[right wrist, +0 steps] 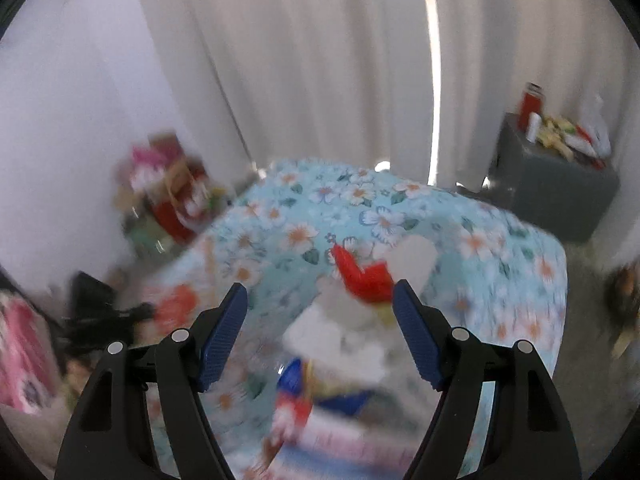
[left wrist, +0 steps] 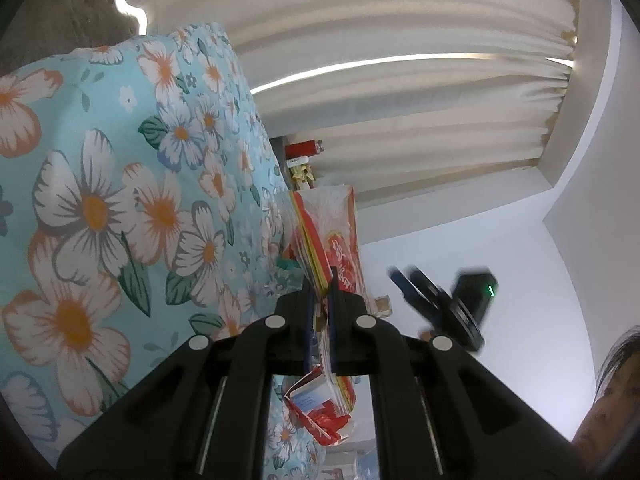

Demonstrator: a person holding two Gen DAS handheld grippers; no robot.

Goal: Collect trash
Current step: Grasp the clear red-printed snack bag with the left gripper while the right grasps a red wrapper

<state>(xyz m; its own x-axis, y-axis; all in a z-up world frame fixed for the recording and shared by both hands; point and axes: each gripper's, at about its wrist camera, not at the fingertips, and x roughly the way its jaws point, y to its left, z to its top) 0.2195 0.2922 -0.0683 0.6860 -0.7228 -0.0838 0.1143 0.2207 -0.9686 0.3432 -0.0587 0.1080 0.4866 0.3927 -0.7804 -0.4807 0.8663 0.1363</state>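
In the left wrist view my left gripper (left wrist: pixel 320 296) is shut on a red and clear plastic wrapper bag (left wrist: pixel 340 240), which sticks out past the fingertips and hangs behind them too. My right gripper (left wrist: pixel 412 284) shows there as a blurred shape to the right. In the blurred right wrist view my right gripper (right wrist: pixel 320 292) stands open above the floral bed sheet (right wrist: pixel 300 216), its blue pads (right wrist: pixel 224 332) touching nothing. Below it on the sheet lie a red wrapper scrap (right wrist: pixel 364 276), white tissue (right wrist: pixel 416 256), white paper (right wrist: pixel 320 332) and a blue piece (right wrist: pixel 292 372).
A grey stand (right wrist: pixel 560 200) with a red bottle (right wrist: pixel 530 108) and small packets sits at the back right by the white curtain (right wrist: pixel 320 60). A heap of colourful items (right wrist: pixel 172 192) lies left of the bed, with a pink box (right wrist: pixel 20 360) nearer. A person's head (left wrist: pixel 616 384) shows at the edge.
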